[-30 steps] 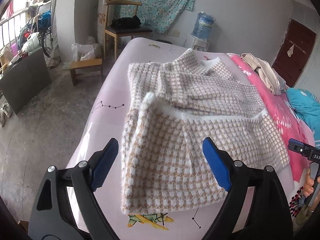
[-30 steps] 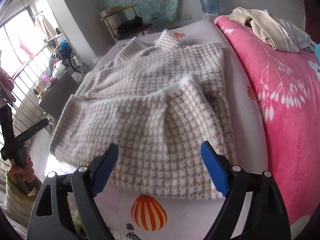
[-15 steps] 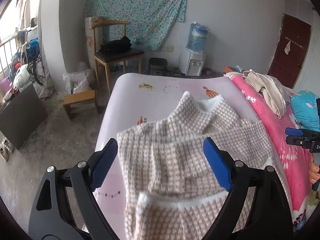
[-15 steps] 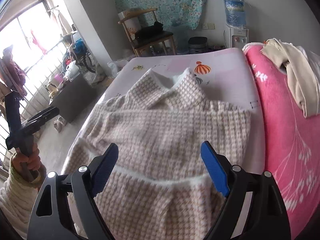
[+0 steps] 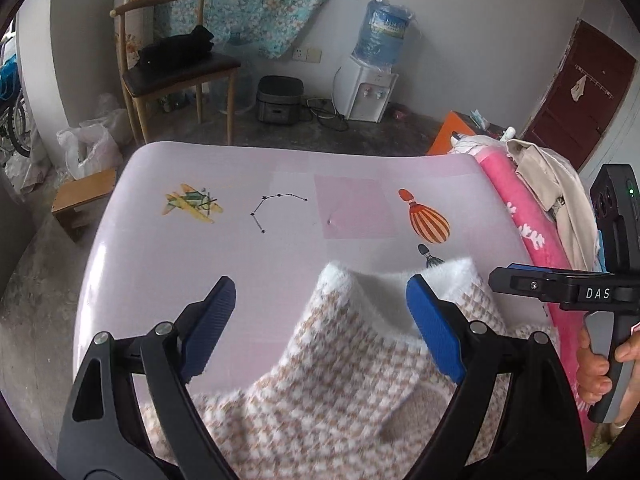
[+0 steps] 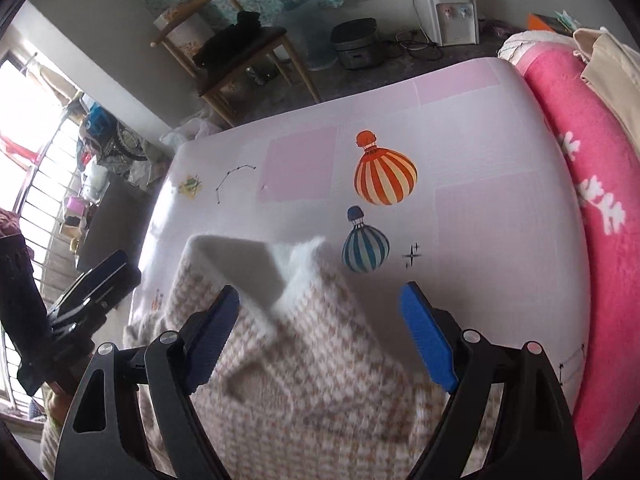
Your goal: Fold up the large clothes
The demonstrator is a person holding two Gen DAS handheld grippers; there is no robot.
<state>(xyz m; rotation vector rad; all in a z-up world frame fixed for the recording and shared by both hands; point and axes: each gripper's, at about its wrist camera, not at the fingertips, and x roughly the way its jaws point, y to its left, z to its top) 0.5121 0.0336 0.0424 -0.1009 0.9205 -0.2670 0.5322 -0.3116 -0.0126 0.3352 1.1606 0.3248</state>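
Lying on the bed (image 5: 168,272), collar end farthest from the cameras: sweater (image 5: 344,384). Hovering just above it, level and pointing at the collar, jaws wide and holding nothing: left gripper (image 5: 320,332) and right gripper (image 6: 320,336). Flanking the bed's right: pink blanket (image 6: 600,184).

Both views are advancing up the sweater (image 5: 340,380): its folded hem is dropping out of frame and the collar (image 6: 280,264) is sliding toward the lower centre.
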